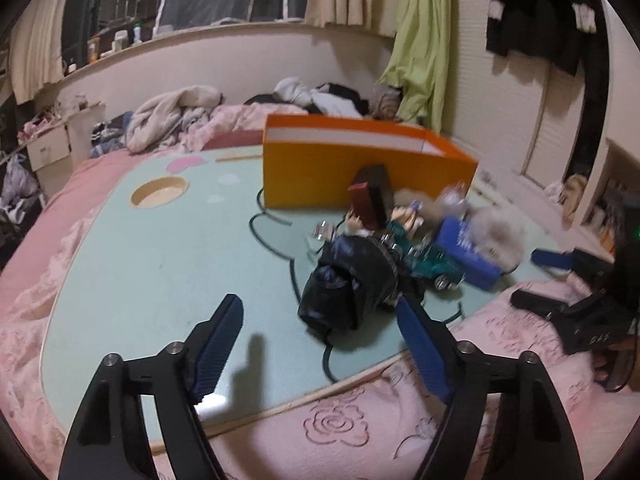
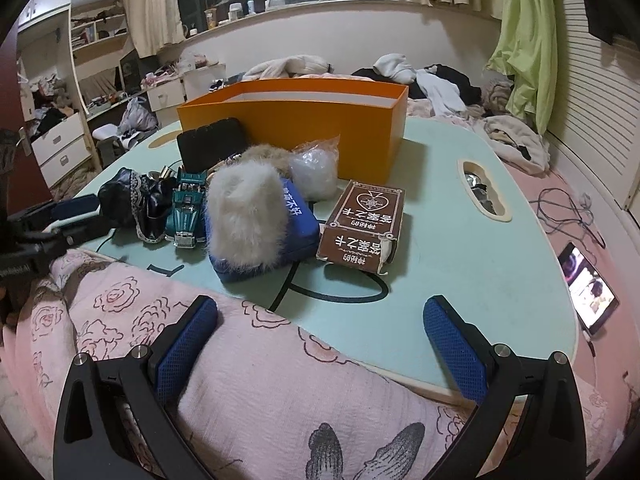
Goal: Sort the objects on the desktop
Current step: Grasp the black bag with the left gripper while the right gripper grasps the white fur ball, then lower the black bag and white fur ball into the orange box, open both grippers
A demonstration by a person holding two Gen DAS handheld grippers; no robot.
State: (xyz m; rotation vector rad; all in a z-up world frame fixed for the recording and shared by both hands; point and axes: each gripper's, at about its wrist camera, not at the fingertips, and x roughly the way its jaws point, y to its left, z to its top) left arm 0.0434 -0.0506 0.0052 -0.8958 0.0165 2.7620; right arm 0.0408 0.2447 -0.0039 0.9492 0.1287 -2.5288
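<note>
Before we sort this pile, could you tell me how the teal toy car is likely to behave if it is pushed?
The teal toy car stands on its wheels, so it would probably roll rather than slide. It looks rigid, with chrome trim that may be slippery. It is wedged beside the black lace-trimmed fabric bundle, which may drag along.

Home bedroom: rumpled bedding (image 1: 168, 120), curtains (image 2: 148, 4), hanging clothes (image 1: 532, 8)

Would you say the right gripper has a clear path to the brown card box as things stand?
Probably yes. The right gripper is open and empty over the pink quilt, and the brown card box lies straight ahead on the table, with only bare tabletop between them.
</note>
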